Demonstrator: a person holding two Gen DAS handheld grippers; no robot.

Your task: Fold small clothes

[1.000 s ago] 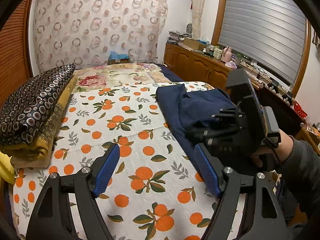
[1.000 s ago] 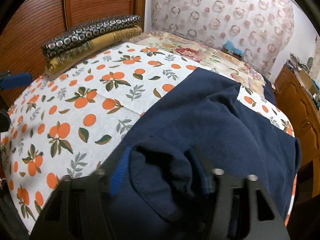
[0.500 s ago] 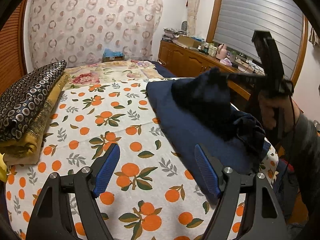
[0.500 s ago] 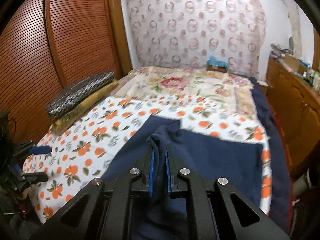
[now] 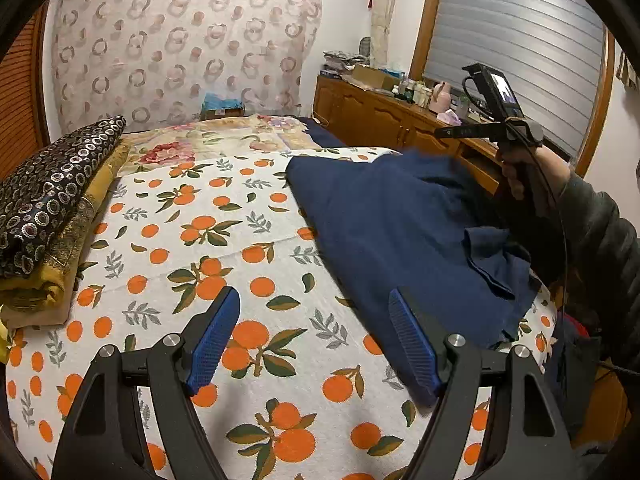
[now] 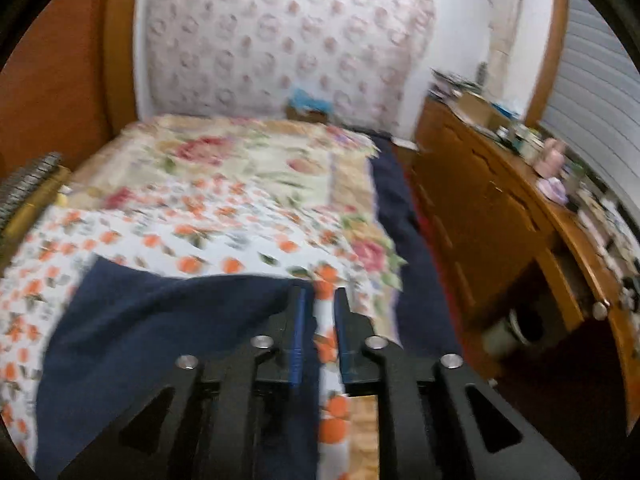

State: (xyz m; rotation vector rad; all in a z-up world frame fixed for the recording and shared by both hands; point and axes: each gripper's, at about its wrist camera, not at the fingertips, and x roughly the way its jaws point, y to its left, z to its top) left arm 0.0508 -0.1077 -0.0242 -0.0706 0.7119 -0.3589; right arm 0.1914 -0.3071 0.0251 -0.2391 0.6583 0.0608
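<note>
A navy blue garment (image 5: 392,220) lies spread on the right half of the orange-print bedsheet (image 5: 192,240), with a rumpled flap near its right edge. My left gripper (image 5: 313,300) hovers open over the sheet, just left of the garment's near edge, with nothing between its fingers. A hand holds my right gripper (image 5: 444,132) up in the air beyond the garment's far right side. In the blurred right wrist view the right gripper (image 6: 320,296) has its jaws opening; only bedsheet shows in the narrow gap, and the garment (image 6: 160,320) lies below and to its left.
A stack of folded patterned textiles (image 5: 52,200) sits at the bed's left edge. A floral quilt (image 5: 224,140) covers the far end, with a blue box (image 5: 222,104) behind it. A cluttered wooden cabinet (image 5: 384,120) runs along the right side.
The right gripper closed on a fold of the navy garment, lifted it and swung right, then let it go. The garment now lies flat again. The left gripper stayed put.
</note>
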